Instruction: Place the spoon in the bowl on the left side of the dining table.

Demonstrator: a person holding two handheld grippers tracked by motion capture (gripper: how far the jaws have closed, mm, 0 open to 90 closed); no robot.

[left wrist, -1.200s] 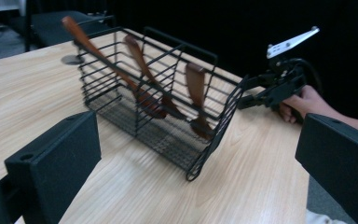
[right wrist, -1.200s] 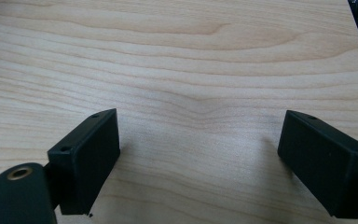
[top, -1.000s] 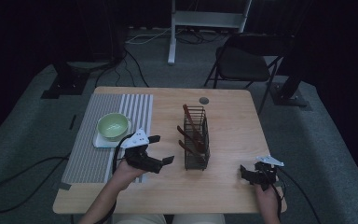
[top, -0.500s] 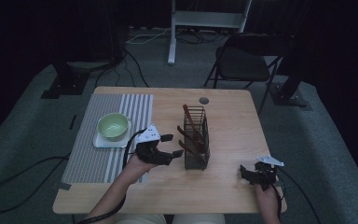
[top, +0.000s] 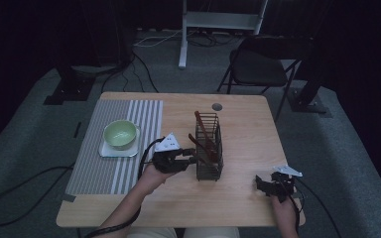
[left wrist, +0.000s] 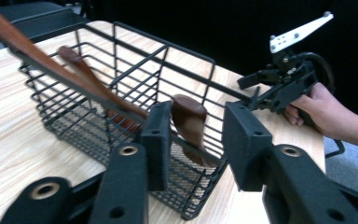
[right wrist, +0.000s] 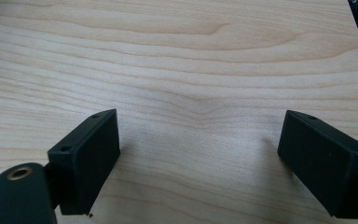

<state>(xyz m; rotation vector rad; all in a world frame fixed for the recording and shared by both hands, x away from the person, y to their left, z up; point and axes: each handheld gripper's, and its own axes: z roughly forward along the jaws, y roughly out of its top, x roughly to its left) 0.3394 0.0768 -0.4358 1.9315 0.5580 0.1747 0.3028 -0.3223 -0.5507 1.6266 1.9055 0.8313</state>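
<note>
A black wire basket [top: 216, 169] stands mid-table and holds brown wooden utensils [top: 203, 130] that lean toward the far left. My left gripper [top: 192, 159] is at the basket's left side. In the left gripper view the basket [left wrist: 121, 70] lies just ahead, and the left gripper [left wrist: 198, 140] is open with the rounded end of a wooden handle [left wrist: 189, 119] between its jaws; a gap remains on the right side. A longer wooden handle [left wrist: 37, 60] slants across the rim. My right gripper [top: 264, 184] rests open near the front right corner over bare wood [right wrist: 198, 154].
A green bowl [top: 120, 134] sits on a small plate [top: 105, 151] on a striped mat [top: 99, 173] at the left. A small grey disc [top: 217, 106] lies near the far edge. A folding chair [top: 258, 69] stands beyond the table.
My left gripper has moved right, up to the basket's side, and its jaws now flank a wooden handle end. The right gripper has stayed in place.
</note>
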